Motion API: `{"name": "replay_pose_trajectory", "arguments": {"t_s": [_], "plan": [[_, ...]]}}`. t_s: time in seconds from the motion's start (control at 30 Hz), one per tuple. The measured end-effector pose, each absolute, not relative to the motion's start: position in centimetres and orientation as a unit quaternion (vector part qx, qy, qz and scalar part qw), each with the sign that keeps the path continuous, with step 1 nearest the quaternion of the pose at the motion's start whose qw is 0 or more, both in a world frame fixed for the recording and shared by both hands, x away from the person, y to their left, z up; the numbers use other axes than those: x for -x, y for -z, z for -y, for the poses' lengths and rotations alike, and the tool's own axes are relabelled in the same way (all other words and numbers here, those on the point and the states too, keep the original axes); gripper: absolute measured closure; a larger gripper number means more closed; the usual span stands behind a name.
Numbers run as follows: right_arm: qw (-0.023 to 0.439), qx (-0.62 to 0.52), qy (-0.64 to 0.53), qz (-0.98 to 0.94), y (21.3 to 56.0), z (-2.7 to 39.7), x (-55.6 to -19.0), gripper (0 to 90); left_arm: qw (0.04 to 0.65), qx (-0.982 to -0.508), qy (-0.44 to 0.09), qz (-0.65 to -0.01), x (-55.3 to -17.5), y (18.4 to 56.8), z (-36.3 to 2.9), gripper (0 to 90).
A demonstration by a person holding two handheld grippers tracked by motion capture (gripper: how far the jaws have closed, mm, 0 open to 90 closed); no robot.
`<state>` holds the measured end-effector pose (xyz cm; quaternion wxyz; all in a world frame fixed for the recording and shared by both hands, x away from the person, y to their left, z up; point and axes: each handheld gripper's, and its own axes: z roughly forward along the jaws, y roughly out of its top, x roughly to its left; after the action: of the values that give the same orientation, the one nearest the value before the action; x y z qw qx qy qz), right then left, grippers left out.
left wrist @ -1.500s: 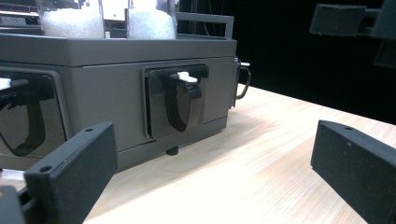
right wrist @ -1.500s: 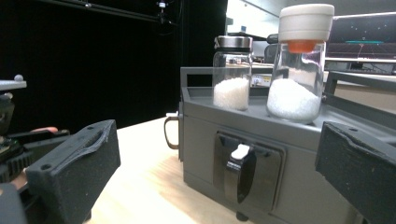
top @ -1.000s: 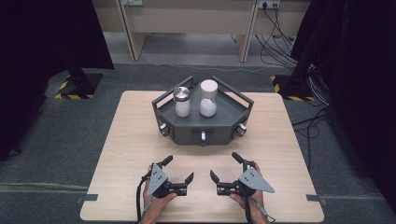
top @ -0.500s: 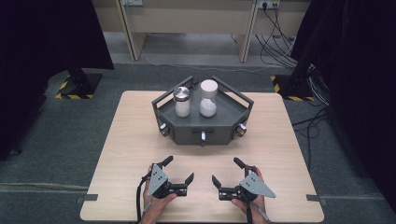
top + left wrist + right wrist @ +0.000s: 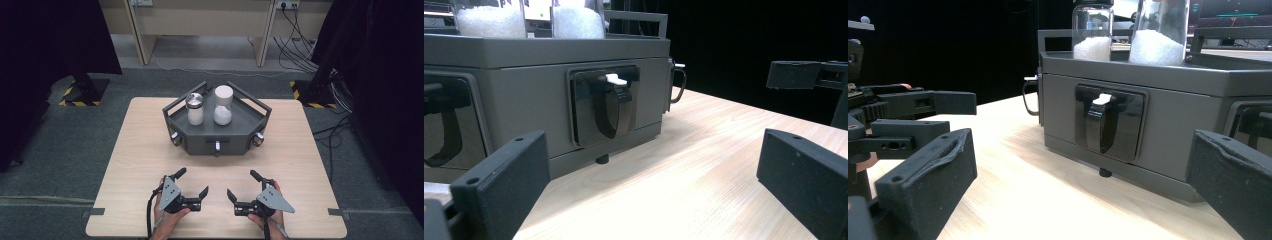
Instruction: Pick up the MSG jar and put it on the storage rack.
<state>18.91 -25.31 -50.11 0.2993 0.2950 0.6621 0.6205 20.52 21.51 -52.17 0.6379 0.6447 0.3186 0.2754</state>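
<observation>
High view: your left claw (image 5: 191, 182) and right claw (image 5: 243, 183) rest on the bench (image 5: 135, 150), both spread, holding nothing; grey tray (image 5: 240, 137) well ahead carries two jars (image 5: 195, 109).
Left gripper view: tray front latch (image 5: 611, 102) ahead, jaws spread.
Right gripper view: latch (image 5: 1103, 122) ahead, jaws spread.

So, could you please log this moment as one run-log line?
left gripper: open, empty | right gripper: open, empty | both near table edge | two jars in grey tray, untouched
</observation>
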Motion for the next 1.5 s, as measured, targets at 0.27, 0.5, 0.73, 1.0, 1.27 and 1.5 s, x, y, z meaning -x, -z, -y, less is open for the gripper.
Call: {"name": "replay_pose_trajectory", "arguments": {"t_s": [0.27,0.5,0.73,1.0,1.27,1.5], "plan": [[0.298,-0.296,-0.620,-0.663,50.12,25.28,-18.90,0.4,0.638,-0.645,-0.275,-0.319,-20.54,52.20,-21.47,0.3],[0.296,-0.297,-0.620,-0.664,50.12,25.22,-18.90,0.4,0.636,-0.647,-0.274,-0.318,-20.55,52.20,-21.45,0.4],[0.296,-0.295,-0.617,-0.666,50.11,25.16,-18.93,0.4,0.635,-0.648,-0.274,-0.319,-20.56,52.19,-21.42,0.4],[0.296,-0.295,-0.616,-0.667,50.09,25.12,-18.91,0.4,0.634,-0.649,-0.273,-0.320,-20.57,52.19,-21.38,0.6],[0.294,-0.295,-0.615,-0.669,50.12,25.06,-18.95,0.5,0.634,-0.649,-0.273,-0.320,-20.58,52.19,-21.38,0.7],[0.294,-0.295,-0.615,-0.670,50.11,25.02,-18.93,0.5,0.634,-0.649,-0.273,-0.319,-20.56,52.19,-21.37,0.7]]}}
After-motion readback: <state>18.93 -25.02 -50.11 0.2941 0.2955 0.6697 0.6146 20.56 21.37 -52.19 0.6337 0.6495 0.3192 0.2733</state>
